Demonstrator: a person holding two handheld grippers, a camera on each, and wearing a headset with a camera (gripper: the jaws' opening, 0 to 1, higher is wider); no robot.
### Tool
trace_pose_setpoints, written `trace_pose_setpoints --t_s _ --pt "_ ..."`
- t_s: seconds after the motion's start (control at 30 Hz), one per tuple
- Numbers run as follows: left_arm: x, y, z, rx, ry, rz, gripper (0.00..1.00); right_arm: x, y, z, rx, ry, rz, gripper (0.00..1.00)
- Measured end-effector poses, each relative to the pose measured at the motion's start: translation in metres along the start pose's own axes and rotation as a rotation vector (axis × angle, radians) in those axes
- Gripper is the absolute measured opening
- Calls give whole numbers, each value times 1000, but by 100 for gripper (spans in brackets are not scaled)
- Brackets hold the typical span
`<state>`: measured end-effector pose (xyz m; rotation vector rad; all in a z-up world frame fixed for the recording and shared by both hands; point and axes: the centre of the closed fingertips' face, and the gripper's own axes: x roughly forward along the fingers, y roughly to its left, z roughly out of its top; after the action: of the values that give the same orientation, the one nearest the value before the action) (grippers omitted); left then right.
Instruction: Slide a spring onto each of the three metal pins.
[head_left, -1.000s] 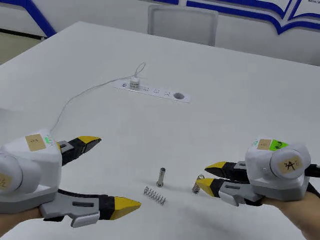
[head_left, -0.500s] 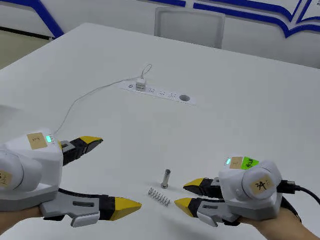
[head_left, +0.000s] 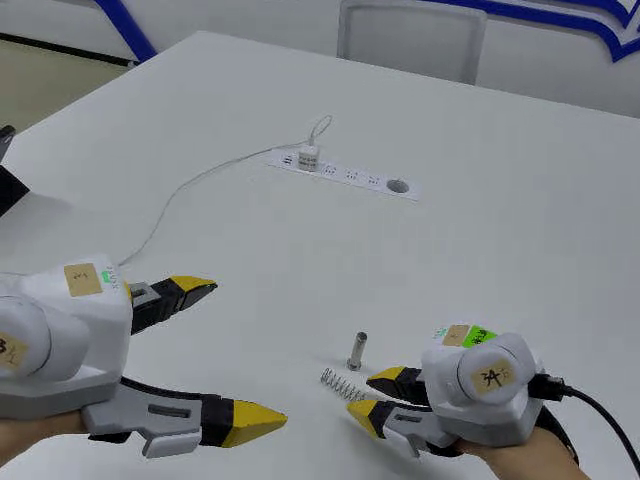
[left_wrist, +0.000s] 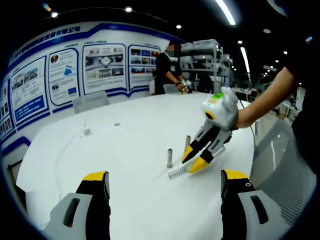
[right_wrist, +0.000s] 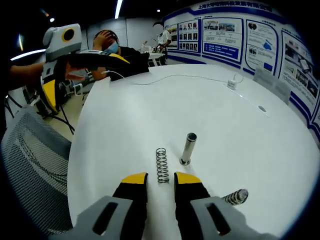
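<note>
The left tool (head_left: 225, 355) hangs nearest, low and well to the left of the bare pin (head_left: 357, 351). Its jaws are spread wide and hold nothing. The right tool (head_left: 372, 394) sits just this side of that pin. Its jaws are drawn narrow, with a slim gap between the yellow tips and nothing in it.

The loose spring (right_wrist: 161, 165) lies flat on the desk (head_left: 480, 250), straight ahead of those tips. It is just beside the pin's base and not touching it. The pin itself stands upright with its top uncovered. A second pin (right_wrist: 235, 197), near the bare pin on the right tool's far side, appears to wear a spring already. I cannot tell whether it stands or lies.

Well beyond the bare pin are a power strip (head_left: 345, 175) and its white cable (head_left: 190, 190). Farther off, a chair (head_left: 410, 35) stands at the desk's edge.

The step in hand looks like picking up the loose spring for the bare pin. The next move calls for easing the right tool forward until its tips straddle the coil, then closing lightly near one end. The spring then has to be lifted, turned upright and lined up over the pin's top. The pin stands free and could tip, so the left tool may need to steady it.
</note>
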<state>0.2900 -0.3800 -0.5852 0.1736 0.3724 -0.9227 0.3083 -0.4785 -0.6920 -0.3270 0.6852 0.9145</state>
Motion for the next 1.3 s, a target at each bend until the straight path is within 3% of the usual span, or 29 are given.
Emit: trace_pose_setpoints --t_s 0.17,0.3,0.57,0.87,1.13,1.3 --pt "-2 5 -4 -10 10 8 93 8 1 -2 11 4 2 21" --pt "-2 4 -4 -15 11 3 93 11 -1 -9 12 21 -11 18" --pt "4 2 -3 -15 13 -7 93 11 -4 -6 8 6 -17 14" --pt "9 -5 15 5 -17 -21 92 10 -1 -5 9 2 -17 11" --pt "16 -17 21 20 -25 -63 91 -9 5 10 -21 -46 -5 11" --pt "21 -26 20 28 -16 -98 88 -24 6 12 -76 -39 -1 11"
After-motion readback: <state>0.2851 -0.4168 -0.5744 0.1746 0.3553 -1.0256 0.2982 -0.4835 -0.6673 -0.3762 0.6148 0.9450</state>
